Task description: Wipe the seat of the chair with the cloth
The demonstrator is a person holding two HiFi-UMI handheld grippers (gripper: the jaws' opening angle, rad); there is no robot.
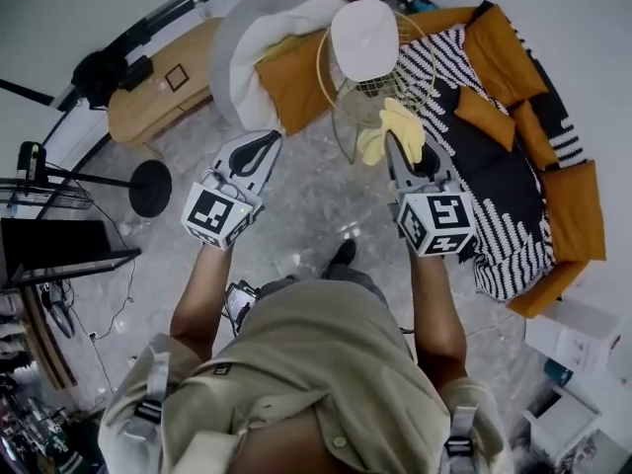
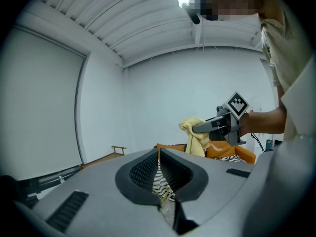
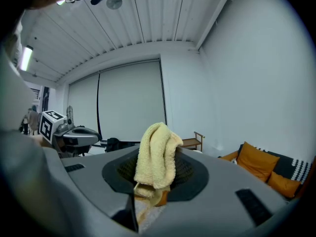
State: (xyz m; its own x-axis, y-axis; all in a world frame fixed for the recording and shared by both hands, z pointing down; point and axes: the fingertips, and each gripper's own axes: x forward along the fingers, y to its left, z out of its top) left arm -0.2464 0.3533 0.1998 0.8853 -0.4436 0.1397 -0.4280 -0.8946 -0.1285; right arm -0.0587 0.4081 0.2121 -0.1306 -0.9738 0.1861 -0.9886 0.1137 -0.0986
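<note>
Far left: wooden bench against the wall, well apart from the work; black lamp base on the floor below it.
Left gripper: jaws together, nothing between them; striped fabric seen only through the gap, far behind. Held over bare floor, beside the right gripper, clear of the chair.
Chair: gold wire frame with a white round seat, standing on the floor just ahead of both grippers and right against the sofa.
Cloth: yellow terry, clamped in the right jaws, bunched and folded over the tips. Hangs in the air near the wire frame, short of the seat. No contact with the seat visible.
Right gripper: jaws closed on the cloth, pointed toward the chair.
Sofa: orange cushions and a black-and-white striped throw, to the right.
Stage, judged: cloth in hand, wiping not begun.
Risk 1: cloth pulled out of the jaws on the first drag. Cause: only a small pinch of a thick bunch, much of it loose.
Risk 2: loose end snagging in the wire frame. Cause: approach through the wires rather than over them.
Risk 3: chair sliding or tipping. Cause: light-looking frame, smooth floor, left gripper not steadying it.
</note>
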